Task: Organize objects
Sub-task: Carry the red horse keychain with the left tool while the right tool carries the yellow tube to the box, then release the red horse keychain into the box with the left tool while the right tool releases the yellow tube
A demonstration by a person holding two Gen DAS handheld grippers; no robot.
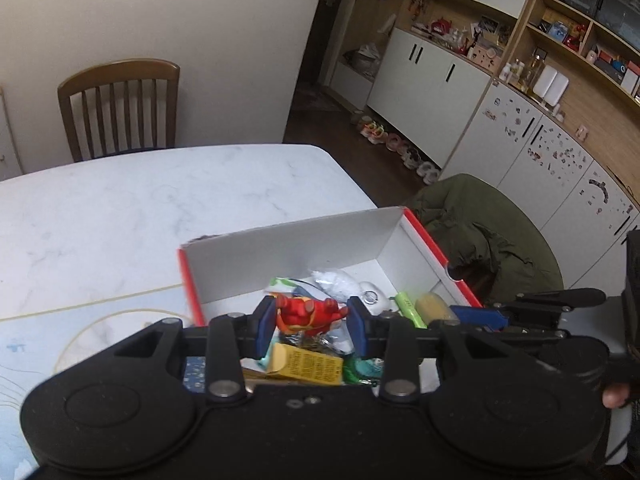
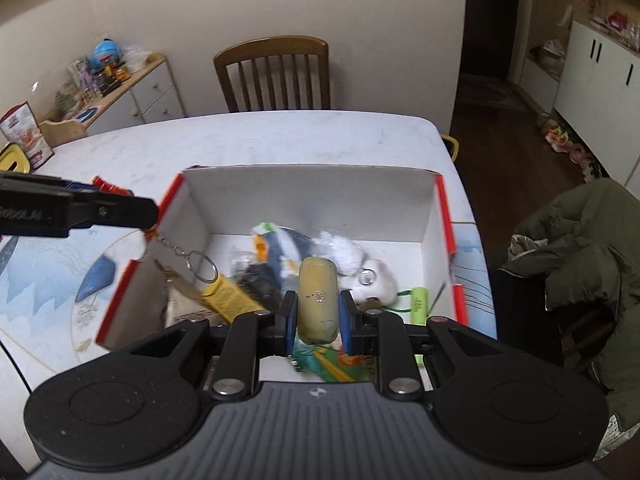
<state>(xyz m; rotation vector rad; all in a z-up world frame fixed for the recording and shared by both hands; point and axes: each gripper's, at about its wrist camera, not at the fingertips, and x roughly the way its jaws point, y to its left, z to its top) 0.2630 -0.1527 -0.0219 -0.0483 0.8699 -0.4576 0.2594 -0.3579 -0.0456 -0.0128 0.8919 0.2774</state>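
Note:
A white cardboard box [image 1: 424,236] with a red rim sits on the marble table and holds several small items. My left gripper [image 1: 310,320] is shut on a red and yellow toy keychain [image 1: 308,314], held above the box's near left corner. From the right wrist view, the left gripper [image 2: 132,206] comes in from the left, and the toy's chain and ring [image 2: 202,266] dangle over the box [image 2: 308,196]. My right gripper [image 2: 318,316] is shut on a tan cylinder [image 2: 318,300] above the box's contents. That cylinder [image 1: 434,308] also shows beside the left gripper.
The box holds a yellow carton [image 2: 228,294], a green tube [image 2: 418,300] and a white plush item [image 2: 376,280]. A blue placemat [image 2: 48,280] lies left of the box. A wooden chair [image 2: 276,76] stands beyond the table, and a green jacket [image 2: 580,248] hangs on a chair at the right.

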